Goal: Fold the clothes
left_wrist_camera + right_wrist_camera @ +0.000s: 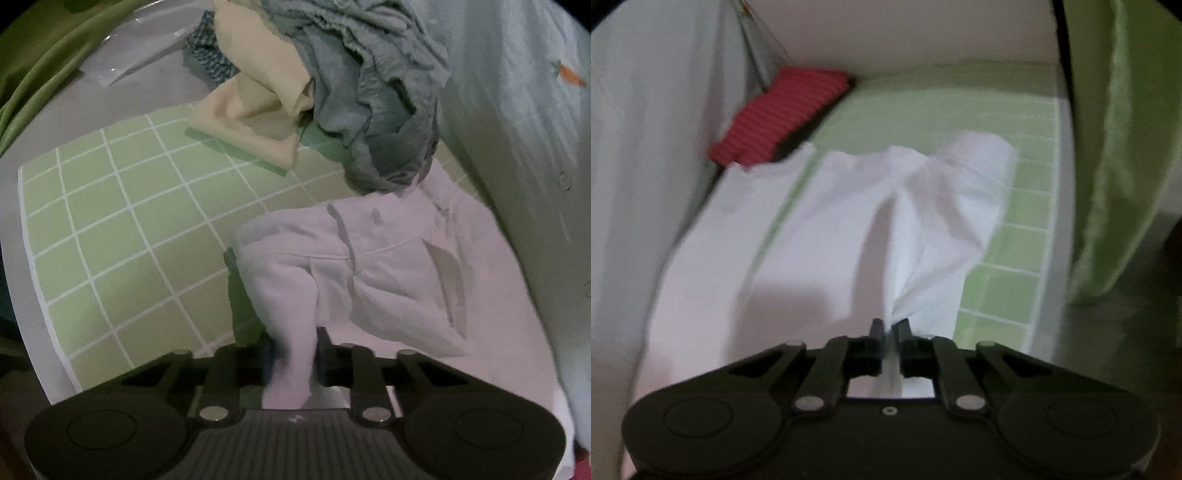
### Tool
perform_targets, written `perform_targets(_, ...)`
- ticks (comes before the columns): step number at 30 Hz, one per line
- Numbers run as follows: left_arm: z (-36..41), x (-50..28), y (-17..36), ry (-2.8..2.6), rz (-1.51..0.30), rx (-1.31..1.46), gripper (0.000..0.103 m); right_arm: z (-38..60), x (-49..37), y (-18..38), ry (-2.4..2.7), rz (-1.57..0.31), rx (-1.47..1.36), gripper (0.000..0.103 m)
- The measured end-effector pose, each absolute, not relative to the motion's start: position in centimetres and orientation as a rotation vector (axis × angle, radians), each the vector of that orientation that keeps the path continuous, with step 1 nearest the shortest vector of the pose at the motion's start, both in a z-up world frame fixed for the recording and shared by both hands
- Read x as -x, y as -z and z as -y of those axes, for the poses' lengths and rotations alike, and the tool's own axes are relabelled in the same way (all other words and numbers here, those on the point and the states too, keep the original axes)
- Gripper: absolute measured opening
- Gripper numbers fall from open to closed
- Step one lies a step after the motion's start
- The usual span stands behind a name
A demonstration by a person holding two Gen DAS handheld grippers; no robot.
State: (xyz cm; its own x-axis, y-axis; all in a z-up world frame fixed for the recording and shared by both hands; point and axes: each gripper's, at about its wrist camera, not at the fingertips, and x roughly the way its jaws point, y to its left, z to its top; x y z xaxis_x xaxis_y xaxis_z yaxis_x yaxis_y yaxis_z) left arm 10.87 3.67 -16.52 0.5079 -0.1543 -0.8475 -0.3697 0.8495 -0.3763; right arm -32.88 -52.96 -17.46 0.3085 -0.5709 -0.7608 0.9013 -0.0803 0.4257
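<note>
While both tools grip it, a rumpled white cotton garment with a button placket and pockets (369, 266) lies across a pale green mat printed with a white grid (110, 221), near the mat's right side. From the left wrist view, the left gripper (293, 350) has its black jaws clamped on a thick bunch of the white fabric at the garment's near edge. From the right wrist view, the right gripper (890, 328) is pinched nearly together on a thin ridge of the same white cloth (905, 221), which fans out from the jaws. Holding two separate points likely lets the person lift and spread the piece flat before folding. Beyond it sit a folded cream cloth (258, 110) and a crumpled grey-blue textured garment (376, 92), apparently waiting their turn. A red ribbed fabric piece (779, 114) rests by the mat's far edge.
</note>
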Motion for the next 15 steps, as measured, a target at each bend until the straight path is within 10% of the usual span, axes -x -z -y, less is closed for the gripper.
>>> perform_targets(15, -6.0, -1.8, 4.6, -0.147, -0.833, 0.609, 0.011, 53.0, 39.6, 5.5, 1.06, -0.067, -0.991, 0.002)
